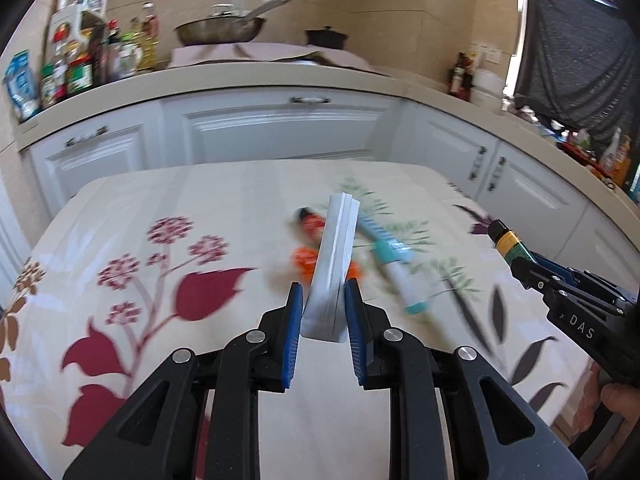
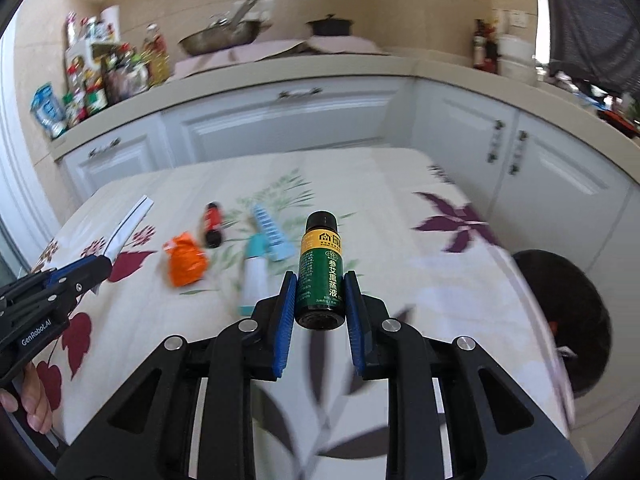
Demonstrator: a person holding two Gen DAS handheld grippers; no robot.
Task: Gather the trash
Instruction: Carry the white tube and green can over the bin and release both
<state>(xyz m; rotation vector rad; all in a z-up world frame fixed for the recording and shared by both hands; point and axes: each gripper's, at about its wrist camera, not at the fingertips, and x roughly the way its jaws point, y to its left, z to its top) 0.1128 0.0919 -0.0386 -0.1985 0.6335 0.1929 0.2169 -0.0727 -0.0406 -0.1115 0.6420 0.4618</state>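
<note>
Left gripper is pinching a flat white box between its blue pads, box sticking up and forward, held above the table. Same box showing as a thin white strip in the right wrist view, clamped in the left gripper at the left edge.

Right gripper is gripping a small dark bottle with a green and yellow label, black cap pointing away from the camera, blue pads pressing both sides. From the left wrist view the bottle is poking out of the right gripper at the right edge.

Still lying on the floral tablecloth: an orange crumpled wrapper, a small red and black bottle, a light blue comb-like piece, and a white tube with teal ends, all near the table's middle. Comb and tube are touching or overlapping, cannot tell which.

A dark round bin is sitting beside the table's right edge, below table level. Both views are motion-blurred.
</note>
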